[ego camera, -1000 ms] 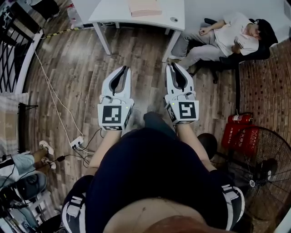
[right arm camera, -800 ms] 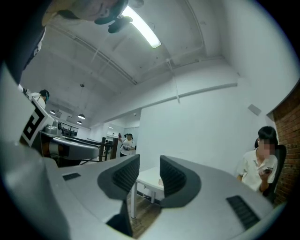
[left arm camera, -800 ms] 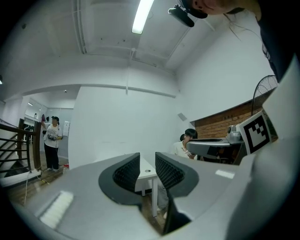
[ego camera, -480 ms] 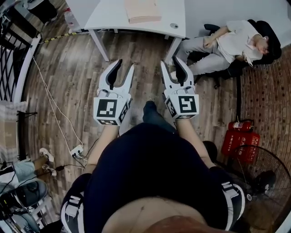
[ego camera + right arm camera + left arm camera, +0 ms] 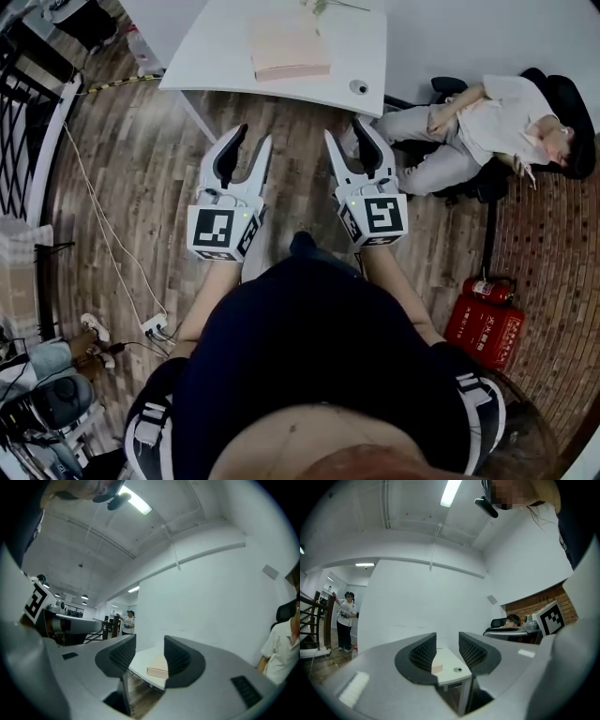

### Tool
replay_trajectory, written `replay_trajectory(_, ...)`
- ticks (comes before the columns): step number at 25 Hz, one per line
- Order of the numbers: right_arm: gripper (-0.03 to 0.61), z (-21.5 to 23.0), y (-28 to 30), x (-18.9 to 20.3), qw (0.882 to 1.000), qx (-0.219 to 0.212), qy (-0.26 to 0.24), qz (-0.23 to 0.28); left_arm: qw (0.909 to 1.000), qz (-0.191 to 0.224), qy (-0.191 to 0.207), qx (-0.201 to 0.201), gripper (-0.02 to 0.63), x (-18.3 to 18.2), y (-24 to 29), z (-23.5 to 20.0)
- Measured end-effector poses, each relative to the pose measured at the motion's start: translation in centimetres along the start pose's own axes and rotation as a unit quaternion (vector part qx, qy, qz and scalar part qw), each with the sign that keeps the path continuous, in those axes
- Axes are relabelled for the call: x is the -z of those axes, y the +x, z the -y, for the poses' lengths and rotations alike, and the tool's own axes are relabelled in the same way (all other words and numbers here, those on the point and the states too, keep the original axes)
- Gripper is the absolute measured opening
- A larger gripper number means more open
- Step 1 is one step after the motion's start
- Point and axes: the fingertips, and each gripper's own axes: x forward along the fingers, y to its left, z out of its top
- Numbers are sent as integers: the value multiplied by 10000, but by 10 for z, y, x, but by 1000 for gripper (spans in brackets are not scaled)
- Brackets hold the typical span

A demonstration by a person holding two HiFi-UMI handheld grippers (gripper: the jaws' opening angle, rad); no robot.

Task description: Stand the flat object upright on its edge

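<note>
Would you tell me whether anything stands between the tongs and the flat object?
Nothing visible does: the left tongs and right tongs, jaws just opening and empty, are short of the table; only tabletop precedes the flat object.

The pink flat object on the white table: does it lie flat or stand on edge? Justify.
Lying flat. The pink flat object shows its broad face upward on the white table.

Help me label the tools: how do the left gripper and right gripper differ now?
The left gripper shows a different cube marker pattern from the right gripper. The right gripper's tips reach nearer the table edge; the left gripper hangs back over floor. Shared: both aim at the table, jaws just been opening, apart, nothing between them.
</note>
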Motion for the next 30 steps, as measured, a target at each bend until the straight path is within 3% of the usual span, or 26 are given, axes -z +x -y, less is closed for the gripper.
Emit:
replay_trajectory(14, 173, 88, 95, 25, 9987, -442, 204, -157, 9991, -59, -129, -399, 155, 18, 110, -32)
replay_trajectory(30, 172, 106, 152, 45, 9973, -595, 337, -282, 9979, -144, -189, -608, 155, 37, 149, -75)
